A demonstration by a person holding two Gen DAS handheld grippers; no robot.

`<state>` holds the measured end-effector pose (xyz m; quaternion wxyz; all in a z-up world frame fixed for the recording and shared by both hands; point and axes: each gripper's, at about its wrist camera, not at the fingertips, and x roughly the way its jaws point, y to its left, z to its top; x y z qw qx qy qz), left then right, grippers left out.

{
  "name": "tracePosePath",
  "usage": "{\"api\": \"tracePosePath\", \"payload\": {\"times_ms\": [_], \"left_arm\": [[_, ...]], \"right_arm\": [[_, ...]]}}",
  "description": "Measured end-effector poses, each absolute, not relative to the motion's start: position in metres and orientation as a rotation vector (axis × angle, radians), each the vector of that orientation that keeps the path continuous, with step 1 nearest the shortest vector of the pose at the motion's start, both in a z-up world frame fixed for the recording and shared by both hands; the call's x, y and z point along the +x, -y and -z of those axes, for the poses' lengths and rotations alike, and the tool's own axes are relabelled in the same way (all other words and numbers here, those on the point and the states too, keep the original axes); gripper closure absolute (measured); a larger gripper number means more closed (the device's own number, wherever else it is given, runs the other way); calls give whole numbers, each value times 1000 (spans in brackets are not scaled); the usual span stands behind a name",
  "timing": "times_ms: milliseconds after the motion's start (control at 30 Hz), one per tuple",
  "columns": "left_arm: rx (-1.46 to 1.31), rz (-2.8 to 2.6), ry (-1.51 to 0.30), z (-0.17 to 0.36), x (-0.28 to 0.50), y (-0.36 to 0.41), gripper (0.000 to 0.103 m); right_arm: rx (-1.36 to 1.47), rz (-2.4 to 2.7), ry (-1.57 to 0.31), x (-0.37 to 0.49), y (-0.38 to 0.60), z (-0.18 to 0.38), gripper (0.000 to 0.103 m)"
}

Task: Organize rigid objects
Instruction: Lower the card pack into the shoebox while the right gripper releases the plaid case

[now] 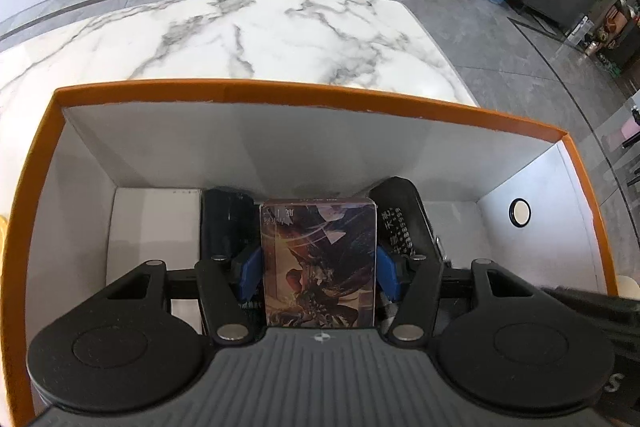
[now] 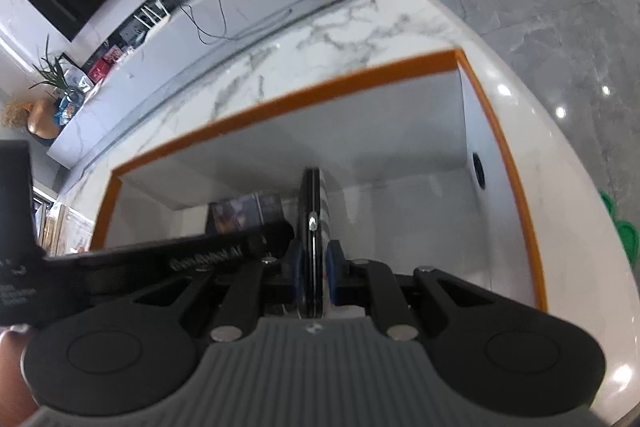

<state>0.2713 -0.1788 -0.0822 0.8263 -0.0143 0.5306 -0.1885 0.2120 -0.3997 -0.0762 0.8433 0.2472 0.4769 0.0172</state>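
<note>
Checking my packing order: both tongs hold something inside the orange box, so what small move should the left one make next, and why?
Probably lower a little and open: the left tongs grip the card box upright, already inside the orange box, between dark items.

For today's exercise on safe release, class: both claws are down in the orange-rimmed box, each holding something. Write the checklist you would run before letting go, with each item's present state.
1. Left claw grips the illustrated card box on both sides: ok.
2. Right claw is shut on the thin black flat object, held edge-up: ok.
3. Both items are inside the orange-rimmed box: ok.
4. Card box resting on the floor of the box: cannot tell.
5. Clear floor to the right of the black object: ok.
6. Claws clear of each other: cannot tell.
</note>
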Motion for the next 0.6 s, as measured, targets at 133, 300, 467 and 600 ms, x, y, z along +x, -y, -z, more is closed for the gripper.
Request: {"api": "tracePosePath", "payload": {"times_ms": [133, 300, 467, 600], "left_arm": [[-23, 403, -1138, 82, 275, 180, 37], [-23, 391, -1148, 84, 278, 181, 32], [13, 392, -1086, 75, 273, 181, 17], [-3, 404, -1056, 65, 269, 176, 18]], "right_arm": [[523, -20, -1022, 214, 399, 82, 91], [519, -8, -1032, 217, 397, 83, 90], [465, 26, -1075, 218, 393, 86, 80], [441, 41, -1127, 222, 390, 90, 71]]}}
